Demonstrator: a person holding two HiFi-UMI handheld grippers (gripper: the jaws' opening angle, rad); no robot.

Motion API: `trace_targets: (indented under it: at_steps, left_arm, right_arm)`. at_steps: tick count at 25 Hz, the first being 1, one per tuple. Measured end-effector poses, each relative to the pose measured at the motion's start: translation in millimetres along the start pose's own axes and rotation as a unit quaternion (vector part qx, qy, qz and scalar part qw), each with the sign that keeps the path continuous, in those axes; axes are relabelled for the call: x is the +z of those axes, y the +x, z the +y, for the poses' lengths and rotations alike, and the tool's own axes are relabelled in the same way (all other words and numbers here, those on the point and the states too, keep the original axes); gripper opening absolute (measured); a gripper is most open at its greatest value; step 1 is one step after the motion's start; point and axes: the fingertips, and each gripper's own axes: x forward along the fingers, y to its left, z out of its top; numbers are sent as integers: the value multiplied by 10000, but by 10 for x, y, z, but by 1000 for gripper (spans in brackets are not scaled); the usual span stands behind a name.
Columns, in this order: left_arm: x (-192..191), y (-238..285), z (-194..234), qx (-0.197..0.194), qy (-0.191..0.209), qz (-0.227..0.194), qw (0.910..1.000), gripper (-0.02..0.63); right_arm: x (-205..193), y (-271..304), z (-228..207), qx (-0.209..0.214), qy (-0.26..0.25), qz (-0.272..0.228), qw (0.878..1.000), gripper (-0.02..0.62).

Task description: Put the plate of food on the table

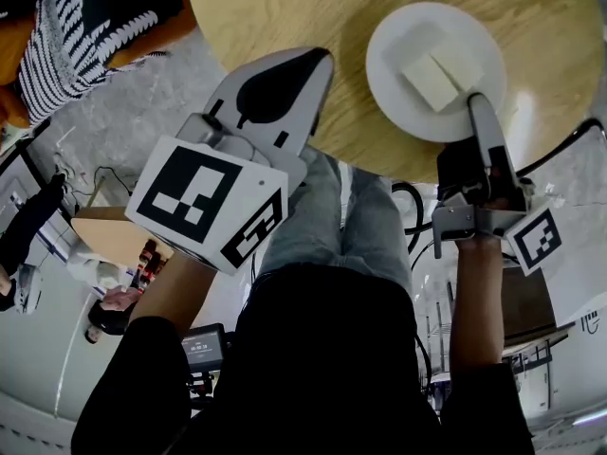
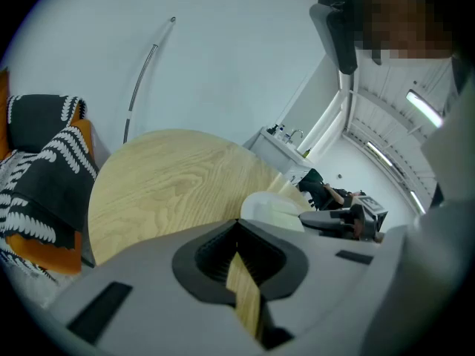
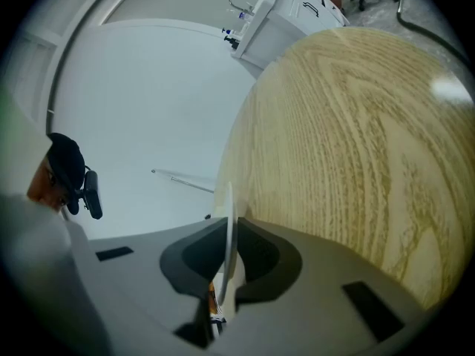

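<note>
Wooden table [image 1: 275,8], plate of food [image 1: 403,102] rim pinched in right gripper [image 1: 479,107]

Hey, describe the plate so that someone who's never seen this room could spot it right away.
Find the round wooden table and look at the edge nearest the person. The plate is there, white and round, with the right gripper pinching its rim. It is the only dish at the table and carries pale blocks of food.
</note>
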Motion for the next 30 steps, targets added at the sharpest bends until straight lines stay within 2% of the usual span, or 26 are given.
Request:
trace_targets:
  at_steps: [23, 30]
  left_arm:
    - [-86, 77, -55, -134, -119, 165, 9997, 6]
    - [-105, 52, -69, -165, -122, 185, 9996, 6]
  right_arm:
    - [12, 32, -36, -232, 44, 33, 9997, 28]
    - [-27, 46, -89, -730, -49, 250, 9970, 28]
